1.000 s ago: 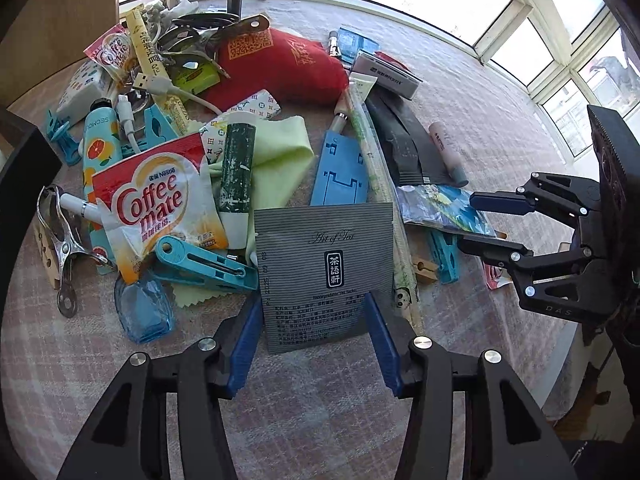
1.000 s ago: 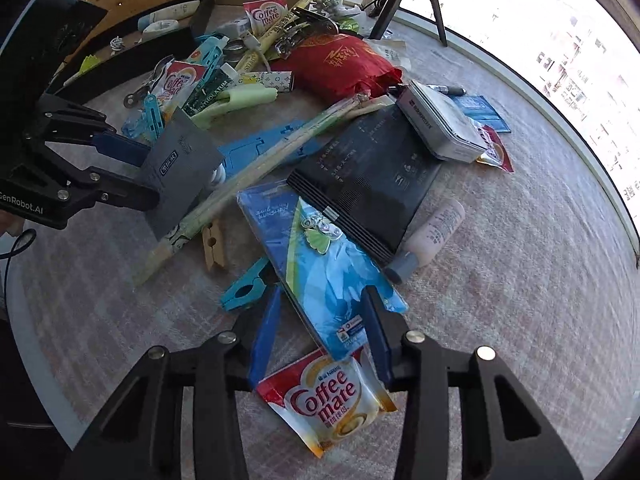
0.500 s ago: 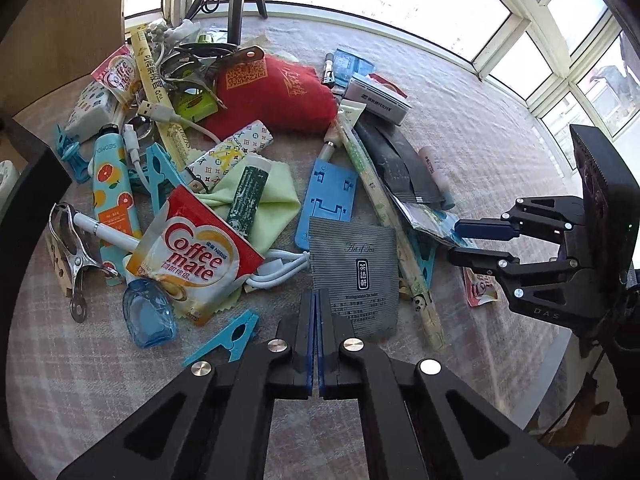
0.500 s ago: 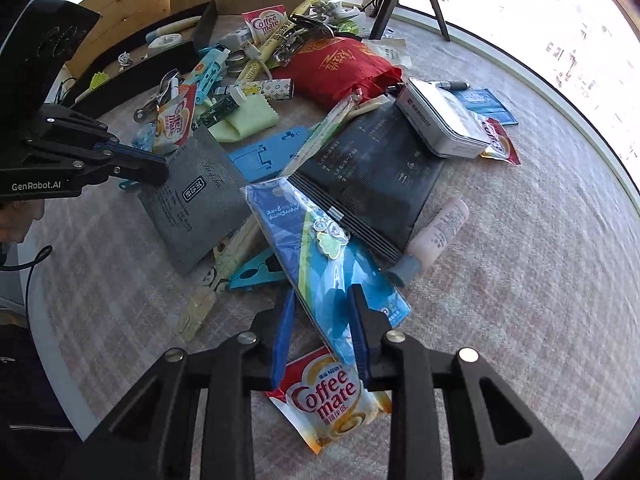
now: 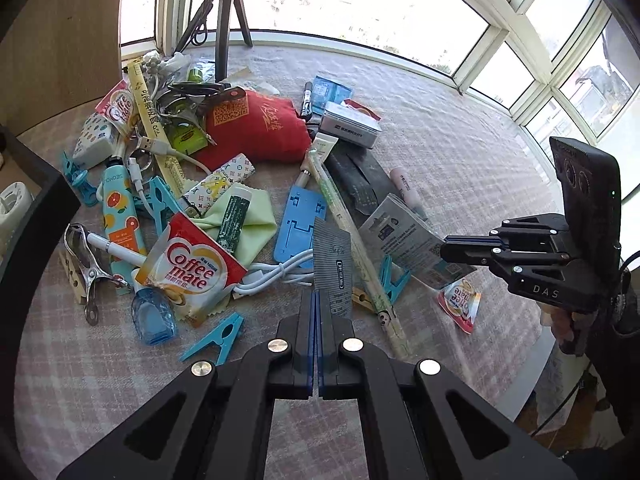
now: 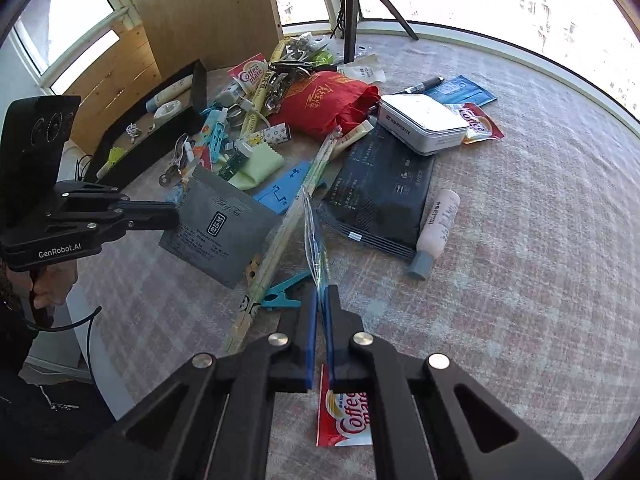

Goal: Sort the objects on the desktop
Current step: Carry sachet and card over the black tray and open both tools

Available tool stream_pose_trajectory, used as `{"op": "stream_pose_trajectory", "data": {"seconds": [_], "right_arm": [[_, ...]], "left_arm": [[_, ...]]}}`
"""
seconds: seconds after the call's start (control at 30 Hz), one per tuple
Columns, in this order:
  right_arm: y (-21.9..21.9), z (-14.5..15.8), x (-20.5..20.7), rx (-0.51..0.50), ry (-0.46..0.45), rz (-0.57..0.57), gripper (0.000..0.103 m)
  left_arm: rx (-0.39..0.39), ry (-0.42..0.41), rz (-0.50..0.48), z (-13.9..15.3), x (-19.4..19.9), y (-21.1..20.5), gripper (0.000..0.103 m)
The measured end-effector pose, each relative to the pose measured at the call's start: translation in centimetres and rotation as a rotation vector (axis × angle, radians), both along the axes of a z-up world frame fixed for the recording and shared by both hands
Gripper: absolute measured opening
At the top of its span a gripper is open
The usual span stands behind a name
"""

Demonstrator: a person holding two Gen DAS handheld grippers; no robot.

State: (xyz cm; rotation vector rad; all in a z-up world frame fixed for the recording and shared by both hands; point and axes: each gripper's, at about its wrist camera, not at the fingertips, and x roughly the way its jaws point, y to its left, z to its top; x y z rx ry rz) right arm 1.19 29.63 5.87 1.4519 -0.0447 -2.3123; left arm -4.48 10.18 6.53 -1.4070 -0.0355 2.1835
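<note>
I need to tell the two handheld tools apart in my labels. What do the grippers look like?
Both are matte black linkages with silver rivets and blue-padded fingers. The left gripper is marked GenRobot.AI, the right gripper DAS. Each carries a black box on top; dark sleeves behind.

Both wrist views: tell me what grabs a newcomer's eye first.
A heap of small goods covers the checked tablecloth, the red pouch loudest at its far side. In front, the left gripper pinches a grey tea sachet and the right gripper a blue packet, both lifted.
</note>
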Motion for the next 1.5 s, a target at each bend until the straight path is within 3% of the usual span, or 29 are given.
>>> {"op": "stream_pose_trajectory", "data": {"seconds": [0.1, 0.27, 0.57, 0.83, 1.13, 1.47, 1.5], "right_arm": [[0.3, 0.9, 0.3, -0.064, 0.002, -0.036, 0.002], [-0.5, 3.6, 0.5, -0.083, 0.063, -0.066, 0.002], [-5.0, 7.7, -0.5, -0.143, 0.142, -0.065, 0.002], [-15.5, 11.1, -3.6, -0.185, 0.212, 0.061, 0.002], [-29.4, 11.7, -8.5, -0.217, 0.220, 0.198, 0.002], [-39.2, 10.2, -11.2, -0.165, 0.195, 0.296, 0.004], [-39.7, 9.9, -11.3, -0.140, 0.196, 0.291, 0.009]], "left_arm": [[0.010, 0.014, 0.011, 0.7, 0.3, -0.9, 0.000], [0.013, 0.052, 0.043, 2.0, 0.6, -3.0, 0.000], [0.010, 0.145, 0.152, 5.9, 0.8, -10.7, 0.000], [-0.028, 0.231, 0.331, 9.0, 0.9, -22.0, 0.000], [-0.077, 0.228, 0.516, 8.6, 0.2, -34.2, 0.000], [-0.114, 0.254, 0.568, 8.3, -1.1, -38.3, 0.001], [-0.116, 0.247, 0.571, 8.1, -1.3, -38.5, 0.014]]}}
